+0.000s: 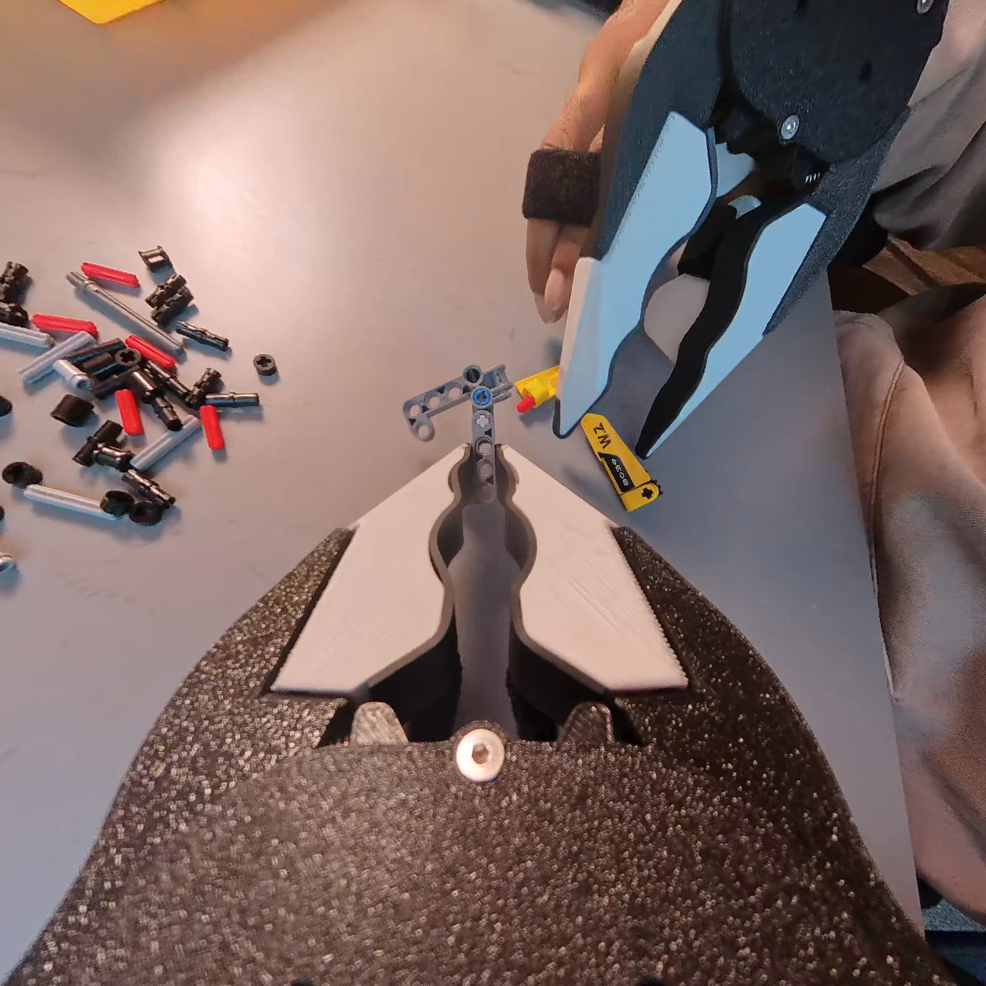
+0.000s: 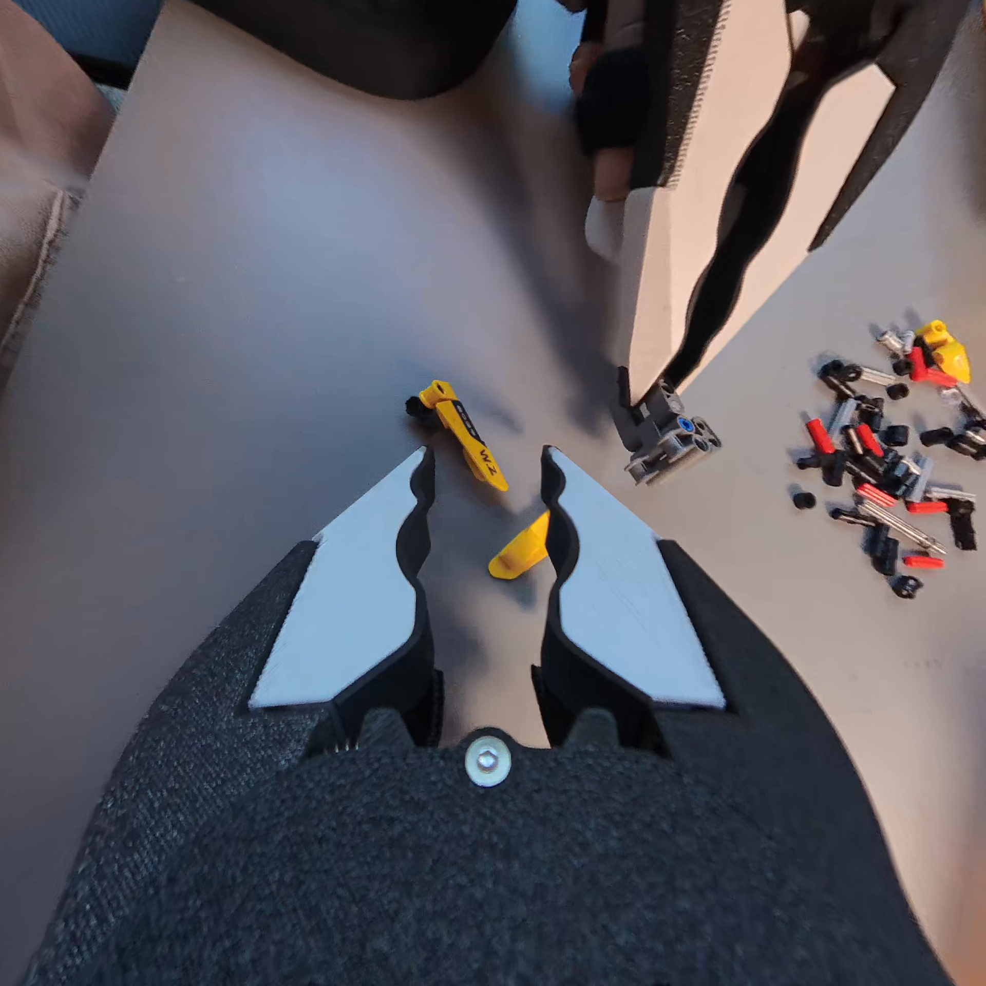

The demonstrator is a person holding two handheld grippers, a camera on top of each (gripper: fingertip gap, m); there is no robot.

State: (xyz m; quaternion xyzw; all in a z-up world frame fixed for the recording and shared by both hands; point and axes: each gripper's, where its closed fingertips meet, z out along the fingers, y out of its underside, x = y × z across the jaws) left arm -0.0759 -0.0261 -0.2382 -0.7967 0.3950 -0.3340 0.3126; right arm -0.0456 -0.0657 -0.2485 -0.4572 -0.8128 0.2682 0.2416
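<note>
The grey beam assembly (image 1: 463, 405) stands clamped at its lower end between the tips of the left tongs (image 1: 484, 453), which are closed on it. One straight beam runs up and away from the tips along the tongs' own axis. An L-shaped grey beam crosses it near the top, joined at a blue pin (image 1: 482, 396). In the right wrist view the assembly (image 2: 664, 435) hangs low over the table (image 1: 320, 187); I cannot tell whether it touches the surface.

The right tongs (image 2: 485, 453) are spread wide and hold nothing. They hover over two yellow pieces. One is a long yellow panel with black markings (image 2: 469, 435), lying just ahead of the tips, with its long axis slanting across the gap and a black pin at its far end. The other is a smaller yellow curved piece (image 2: 520, 555), lying between the fingers and partly hidden by the right-hand one. The right tongs are the nearer to both. The assembly lies off to their right, close by.

Farther out, to the left of the left tongs, lies one loose heap of small parts (image 1: 117, 373): black connectors, about seven red pins, several light grey axles and sleeves. In the right wrist view a third yellow piece (image 2: 941, 352) sits at the heap's far edge.
</note>
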